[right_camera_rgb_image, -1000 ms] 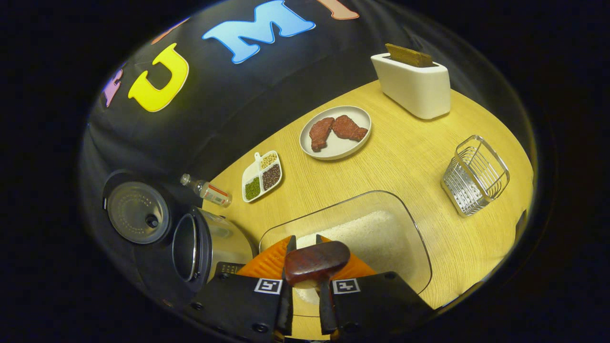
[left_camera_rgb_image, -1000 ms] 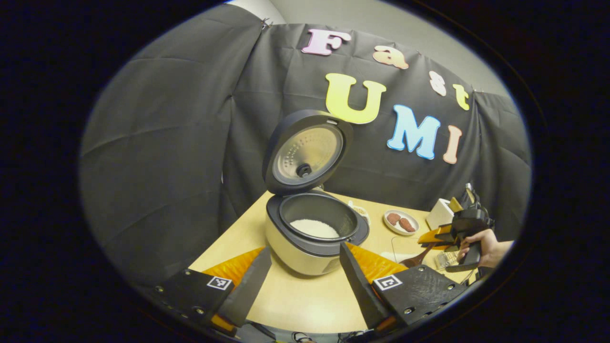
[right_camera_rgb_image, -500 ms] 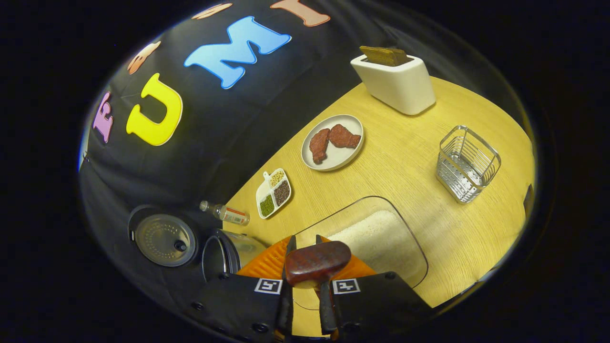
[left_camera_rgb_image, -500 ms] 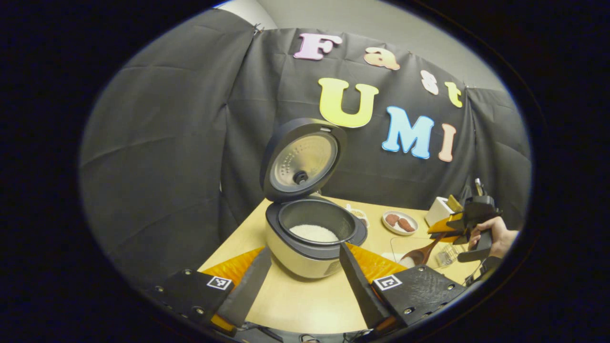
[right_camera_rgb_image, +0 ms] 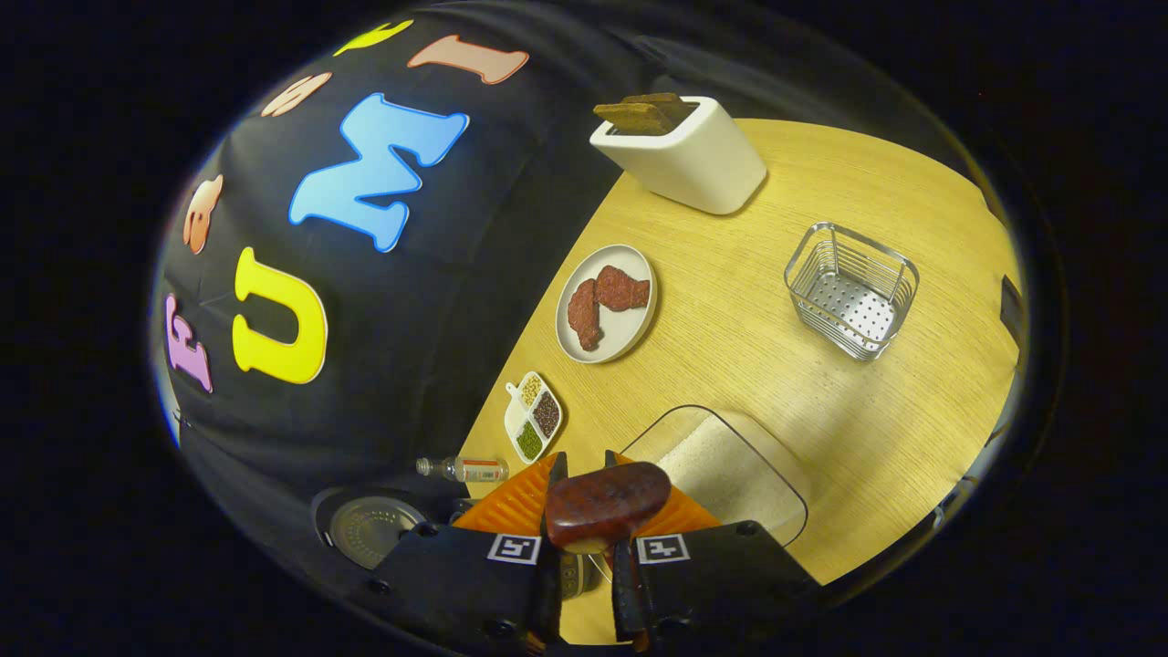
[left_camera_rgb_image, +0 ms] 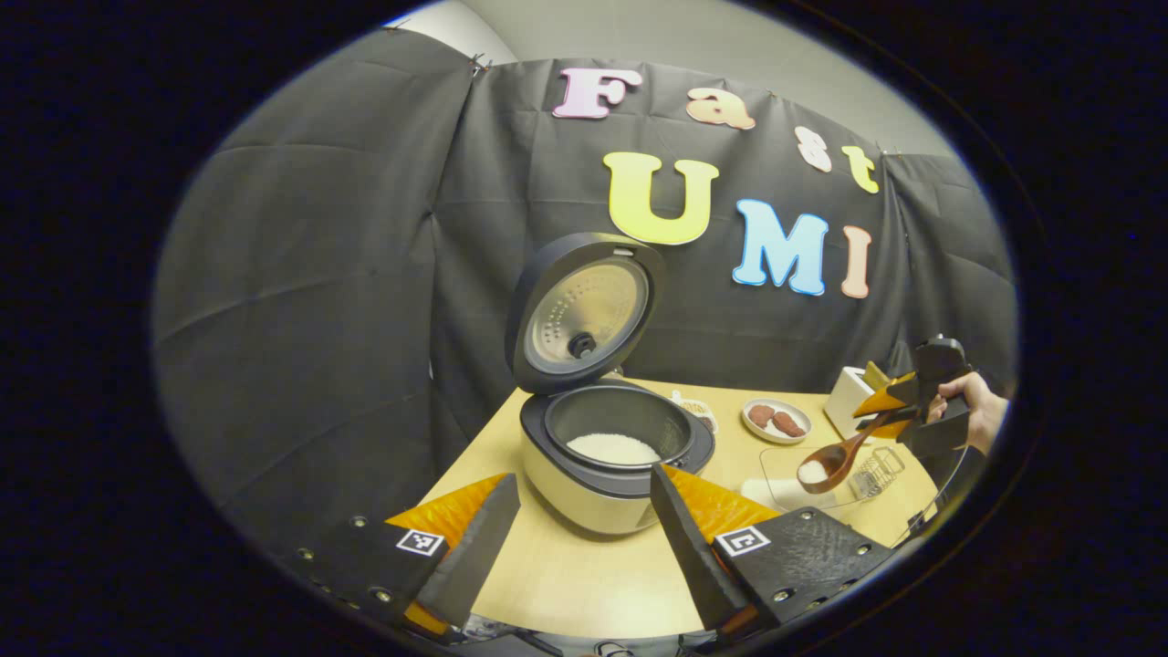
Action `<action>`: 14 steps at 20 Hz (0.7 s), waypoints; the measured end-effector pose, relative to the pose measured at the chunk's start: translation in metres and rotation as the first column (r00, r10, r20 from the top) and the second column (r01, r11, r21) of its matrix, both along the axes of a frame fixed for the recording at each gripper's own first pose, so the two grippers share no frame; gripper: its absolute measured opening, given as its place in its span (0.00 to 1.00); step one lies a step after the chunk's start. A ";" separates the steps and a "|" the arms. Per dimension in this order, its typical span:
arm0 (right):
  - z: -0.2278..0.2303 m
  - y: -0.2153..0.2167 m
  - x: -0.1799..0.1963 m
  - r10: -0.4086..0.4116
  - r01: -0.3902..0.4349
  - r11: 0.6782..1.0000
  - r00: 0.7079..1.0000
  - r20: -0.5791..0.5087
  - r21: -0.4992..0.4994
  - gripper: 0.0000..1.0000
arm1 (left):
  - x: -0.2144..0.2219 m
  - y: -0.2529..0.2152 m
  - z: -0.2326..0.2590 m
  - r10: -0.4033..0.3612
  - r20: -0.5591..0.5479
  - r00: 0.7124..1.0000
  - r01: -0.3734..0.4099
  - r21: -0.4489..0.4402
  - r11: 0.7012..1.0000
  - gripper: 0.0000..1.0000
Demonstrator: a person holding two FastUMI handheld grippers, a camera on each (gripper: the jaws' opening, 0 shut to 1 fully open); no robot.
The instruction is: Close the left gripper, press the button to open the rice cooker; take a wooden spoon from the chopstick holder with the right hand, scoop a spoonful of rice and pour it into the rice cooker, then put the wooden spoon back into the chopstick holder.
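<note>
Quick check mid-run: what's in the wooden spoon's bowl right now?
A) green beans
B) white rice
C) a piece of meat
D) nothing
B: in the left gripper view, the wooden spoon carries a small white heap of rice, held up by the right claw.

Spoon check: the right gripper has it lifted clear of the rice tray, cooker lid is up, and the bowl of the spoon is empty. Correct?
Not quite. The spoon isn't empty: the left gripper view shows a small heap of rice in its bowl. The rest stands: the right gripper holds it above the rice tray, and the cooker lid is up.
</note>
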State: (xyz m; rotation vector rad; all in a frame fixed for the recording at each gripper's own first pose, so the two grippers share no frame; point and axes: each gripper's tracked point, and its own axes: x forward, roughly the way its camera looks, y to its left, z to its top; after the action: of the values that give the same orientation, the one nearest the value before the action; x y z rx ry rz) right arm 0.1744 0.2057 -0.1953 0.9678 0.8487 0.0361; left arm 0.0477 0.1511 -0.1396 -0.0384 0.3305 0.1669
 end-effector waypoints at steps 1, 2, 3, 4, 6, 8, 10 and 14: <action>0.006 0.001 0.004 -0.007 0.007 1.000 1.000 0.003 0.018 0.24 | 0.001 0.001 -0.001 0.006 -0.002 1.000 -0.006 -0.010 1.000 0.92; 0.011 0.001 0.008 -0.015 0.015 0.999 1.000 0.005 0.033 0.24 | 0.002 0.001 -0.002 0.009 -0.004 1.000 -0.009 -0.019 1.000 0.89; 0.017 0.002 0.013 -0.022 0.022 0.999 1.000 0.007 0.048 0.24 | 0.004 0.003 -0.003 0.012 -0.005 1.000 -0.012 -0.024 1.000 0.89; 0.022 0.004 0.019 -0.025 0.025 0.998 1.000 0.012 0.062 0.21 | 0.004 0.004 -0.004 0.017 -0.005 1.000 -0.017 -0.023 1.000 0.89; 0.036 0.014 0.026 -0.019 0.017 0.996 0.999 0.025 0.092 0.24 | 0.006 0.006 -0.002 0.027 -0.001 1.000 -0.027 -0.013 1.000 0.92; 0.047 0.026 0.035 -0.007 0.003 0.993 1.000 0.030 0.121 0.24 | 0.004 0.010 0.000 0.038 0.003 0.999 -0.038 -0.007 0.999 0.92; 0.063 0.042 0.042 0.008 -0.014 0.988 0.999 0.038 0.155 0.24 | 0.002 0.013 0.002 0.051 0.008 0.999 -0.051 -0.008 0.999 0.89; 0.087 0.087 0.053 0.076 -0.088 0.976 0.995 0.068 0.198 0.24 | -0.005 0.023 0.001 0.084 0.015 0.996 -0.084 -0.018 0.996 0.89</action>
State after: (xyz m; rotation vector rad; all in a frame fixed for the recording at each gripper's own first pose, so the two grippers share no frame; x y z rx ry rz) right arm 0.2275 0.2926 -0.1086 1.1152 0.8399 0.2245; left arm 0.0426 0.1740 -0.1384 -0.0707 0.3145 0.2469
